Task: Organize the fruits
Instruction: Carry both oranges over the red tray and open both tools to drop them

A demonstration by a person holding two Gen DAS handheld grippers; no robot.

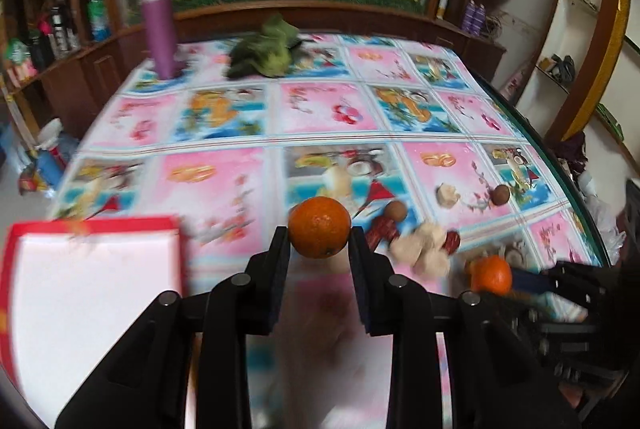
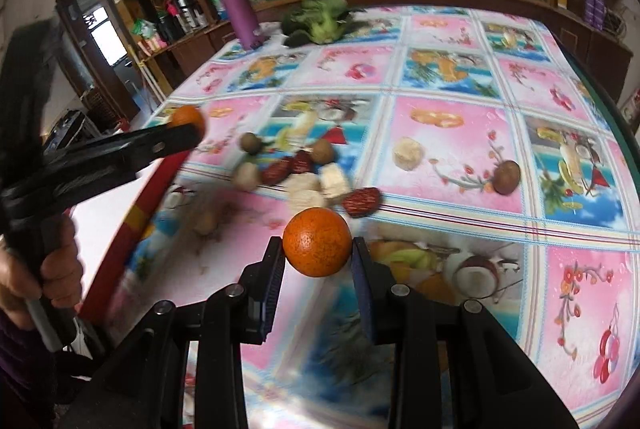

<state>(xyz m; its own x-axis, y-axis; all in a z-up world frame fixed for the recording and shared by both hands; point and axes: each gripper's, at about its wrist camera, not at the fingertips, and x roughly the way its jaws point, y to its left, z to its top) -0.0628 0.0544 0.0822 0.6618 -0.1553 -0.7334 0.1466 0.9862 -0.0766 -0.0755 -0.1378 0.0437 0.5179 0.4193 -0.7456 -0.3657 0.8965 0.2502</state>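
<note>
In the left wrist view my left gripper (image 1: 319,235) is shut on an orange (image 1: 319,221), held above the patterned tablecloth just right of a red-rimmed white tray (image 1: 100,223). My right gripper (image 2: 317,247) is shut on a second orange (image 2: 317,239) in front of a small pile of fruit. That pile holds red dates (image 2: 362,201), brown longans (image 2: 322,150) and pale white pieces (image 2: 316,185). The right wrist view also shows the left gripper (image 2: 188,133) with its orange (image 2: 185,117) over the tray's red rim (image 2: 156,185).
A purple bottle (image 1: 158,25) and a green leafy vegetable (image 1: 264,49) stand at the table's far side. One longan (image 2: 506,176) and one white piece (image 2: 407,153) lie apart on the right. A hand (image 2: 60,261) grips the left handle. The table edge (image 1: 560,165) curves on the right.
</note>
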